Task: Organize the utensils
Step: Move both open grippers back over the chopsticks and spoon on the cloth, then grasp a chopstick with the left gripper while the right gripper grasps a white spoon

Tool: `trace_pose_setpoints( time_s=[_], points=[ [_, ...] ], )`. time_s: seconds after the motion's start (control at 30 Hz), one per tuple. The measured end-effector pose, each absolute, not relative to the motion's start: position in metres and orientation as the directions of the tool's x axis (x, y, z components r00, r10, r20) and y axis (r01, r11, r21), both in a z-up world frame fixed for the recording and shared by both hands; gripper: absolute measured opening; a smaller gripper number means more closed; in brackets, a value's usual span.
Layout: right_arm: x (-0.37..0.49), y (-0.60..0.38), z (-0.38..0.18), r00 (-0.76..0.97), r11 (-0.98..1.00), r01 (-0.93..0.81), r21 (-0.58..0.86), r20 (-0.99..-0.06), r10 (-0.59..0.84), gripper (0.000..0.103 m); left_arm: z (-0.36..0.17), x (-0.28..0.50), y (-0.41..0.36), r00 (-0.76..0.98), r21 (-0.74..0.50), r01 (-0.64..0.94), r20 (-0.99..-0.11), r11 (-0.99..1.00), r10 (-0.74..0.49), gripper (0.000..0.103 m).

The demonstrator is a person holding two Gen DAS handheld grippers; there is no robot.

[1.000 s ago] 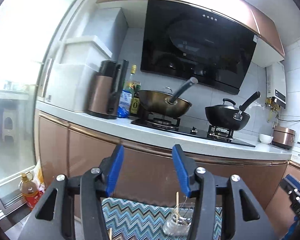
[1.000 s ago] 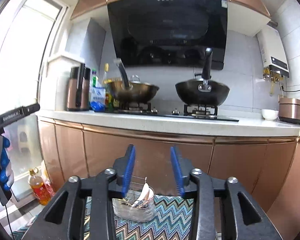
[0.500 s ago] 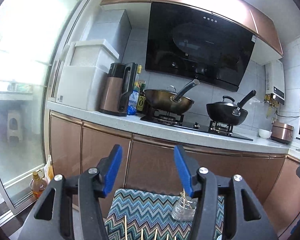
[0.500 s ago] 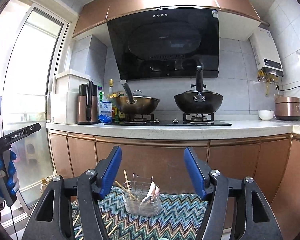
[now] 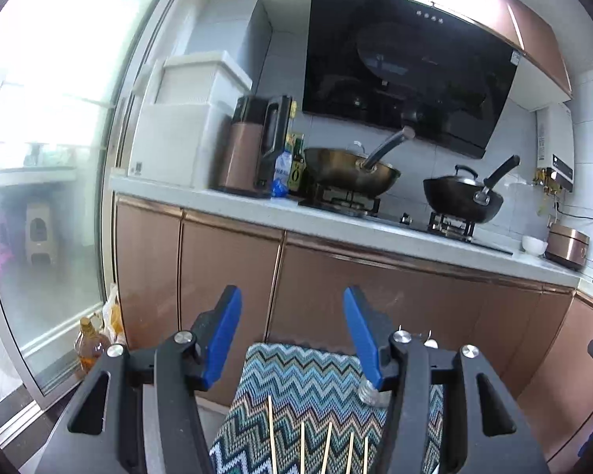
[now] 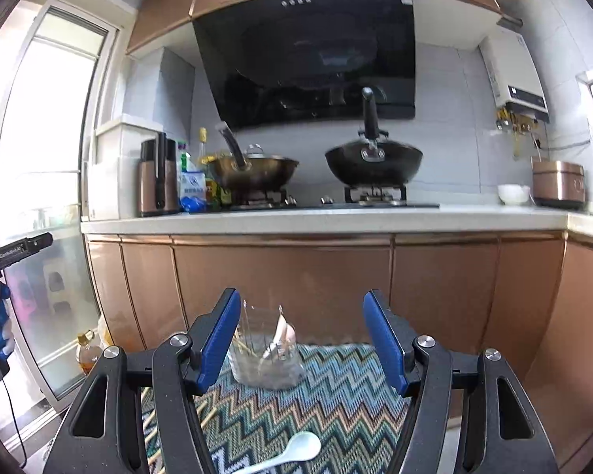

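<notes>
Hovering over a zigzag-patterned cloth [image 6: 336, 391], both grippers point toward the kitchen units. The right gripper [image 6: 300, 339] stands with its blue pads spread and nothing pressed between them; its jaws have just been opening. Beyond its fingertips a clear glass holder [image 6: 265, 359] stands upright on the cloth, with thin wooden sticks and what look like pale spoons leaning inside it. Nearer, a white spoon [image 6: 296, 450] lies flat on the cloth between the gripper's arms, apart from the holder. More wooden sticks lie loose on the cloth at the left, partly hidden by the gripper's body.

The left gripper [image 5: 292, 335] is likewise parted and empty. Below it five wooden skewers [image 5: 327, 450] lie side by side on the cloth, pointing away from the camera. A small glass jar [image 5: 369, 393] stands just beside the right pad, partly hidden.

Behind, two woks [image 6: 373, 162] sit on the stove on the counter [image 6: 324, 221].
</notes>
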State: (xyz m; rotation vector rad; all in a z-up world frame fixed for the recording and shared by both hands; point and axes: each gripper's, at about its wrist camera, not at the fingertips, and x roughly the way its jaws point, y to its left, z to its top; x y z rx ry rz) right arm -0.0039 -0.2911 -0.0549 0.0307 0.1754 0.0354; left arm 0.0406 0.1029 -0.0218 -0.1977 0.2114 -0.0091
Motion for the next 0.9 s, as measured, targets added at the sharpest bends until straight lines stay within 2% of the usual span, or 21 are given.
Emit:
trace_pose_setpoints(
  time_s=[0.23, 0.4, 0.6, 0.9],
  points=[
    [0.007, -0.306, -0.078, 0.967, 0.998, -0.012, 0.059, -0.252, 0.026, 0.056, -0.051, 0.065, 0.095, 0.939, -0.189, 0.004, -0.337, 0.982, -0.069, 0.052],
    [0.018, -0.313, -0.097, 0.948, 0.997, -0.015, 0.081, -0.317, 0.040, 0.053, -0.075, 0.086, 0.083, 0.888, -0.212, 0.059, -0.435, 0.976, -0.148, 0.052],
    [0.040, -0.318, -0.129, 0.906, 0.992, -0.026, 0.120, -0.417, 0.074, 0.051, -0.117, 0.119, 0.054, 0.755, -0.232, 0.158, -0.598, 0.960, -0.269, 0.052],
    [0.076, -0.329, -0.185, 0.808, 0.978, -0.029, 0.205, -0.571, 0.144, 0.047, -0.184, 0.165, 0.011, 0.553, -0.253, 0.212, -0.765, 0.944, -0.329, 0.051]
  ],
)
